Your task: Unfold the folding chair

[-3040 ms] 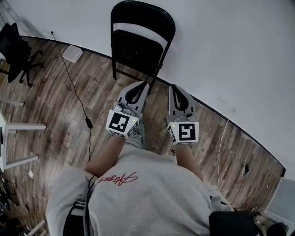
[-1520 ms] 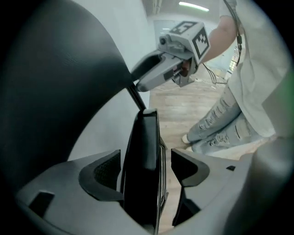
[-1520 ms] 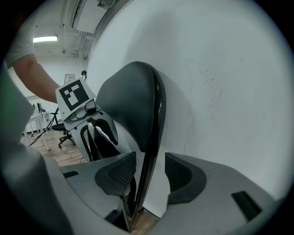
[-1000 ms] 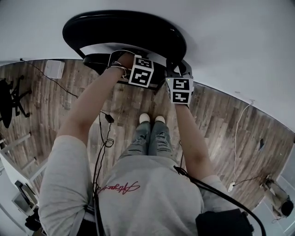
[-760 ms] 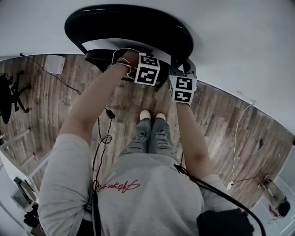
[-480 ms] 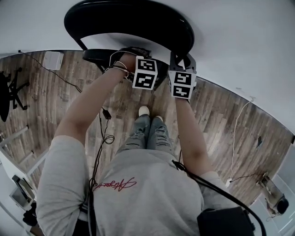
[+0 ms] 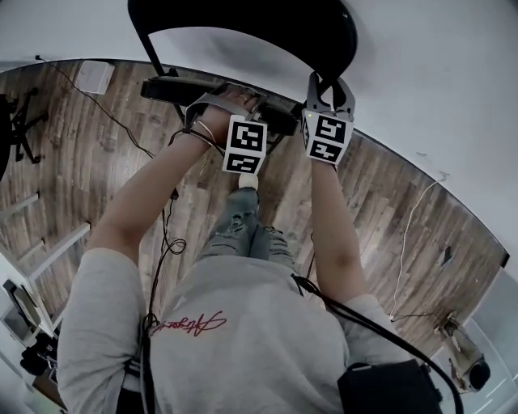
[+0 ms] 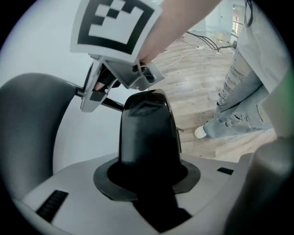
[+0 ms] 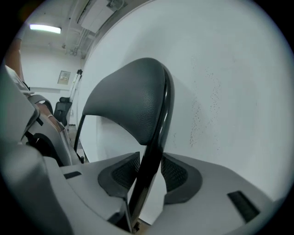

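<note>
Black and steel-framed, the folding chair stands on the wood plank floor close to the white wall, directly in front of the person. Its curved backrest is at the top of the head view, with the seat jutting out below it towards the person's shoes.

The left gripper points steeply down onto the seat's near edge. Its fingers have just been closing and are now clamped on the thick black seat edge, which fills the gap between them.

The right gripper reaches nearly level to the right side of the backrest. Its fingers have just been easing apart, yet the thin black frame tube runs up between the ribbed pads with both pads against it, and the padded backrest rises right above them.

Both arms are stretched forward, with the two grippers near each other.
</note>
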The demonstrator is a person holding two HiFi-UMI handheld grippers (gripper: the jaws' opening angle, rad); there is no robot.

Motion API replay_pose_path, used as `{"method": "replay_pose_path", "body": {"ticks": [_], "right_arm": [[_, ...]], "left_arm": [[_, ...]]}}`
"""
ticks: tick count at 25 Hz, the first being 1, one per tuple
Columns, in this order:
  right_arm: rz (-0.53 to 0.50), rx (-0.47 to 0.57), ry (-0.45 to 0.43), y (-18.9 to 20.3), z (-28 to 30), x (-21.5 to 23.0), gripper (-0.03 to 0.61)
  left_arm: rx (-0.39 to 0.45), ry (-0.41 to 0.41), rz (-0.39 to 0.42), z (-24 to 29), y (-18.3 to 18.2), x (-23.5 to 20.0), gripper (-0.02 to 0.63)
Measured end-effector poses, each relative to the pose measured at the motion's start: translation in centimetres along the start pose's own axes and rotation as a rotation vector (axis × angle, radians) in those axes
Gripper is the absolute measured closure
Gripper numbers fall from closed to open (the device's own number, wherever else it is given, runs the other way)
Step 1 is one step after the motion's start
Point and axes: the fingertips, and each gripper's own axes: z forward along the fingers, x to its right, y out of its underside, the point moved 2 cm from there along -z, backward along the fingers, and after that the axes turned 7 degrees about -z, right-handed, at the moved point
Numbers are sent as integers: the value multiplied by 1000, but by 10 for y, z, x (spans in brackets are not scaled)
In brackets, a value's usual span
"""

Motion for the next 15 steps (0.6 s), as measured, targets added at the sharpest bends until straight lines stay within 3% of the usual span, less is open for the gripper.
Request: {"method": "replay_pose_path", "body": {"ticks": [3, 8, 10, 11, 12, 13, 15], "right_arm": [[47, 112, 3, 7, -13, 8, 361], [60, 139, 84, 28, -63, -2, 354], [49, 145, 63, 35, -94, -22, 357], [36, 157, 37, 35, -109, -36, 378], [24, 174, 11, 34, -125, -50, 486], [19, 197, -15, 32, -140, -64, 552], [26, 243, -67, 29, -167, -90, 558]], "left_arm": [[13, -72, 8, -5, -1, 22, 439], [22, -196, 9, -15, 1, 64, 439], [24, -242, 5, -19, 4, 83, 439], [25, -263, 2, -21, 7, 92, 439], [24, -285, -2, -22, 8, 101, 437], [23, -308, -4, -22, 9, 109, 437], [22, -341, -10, -18, 10, 128, 436]]}}
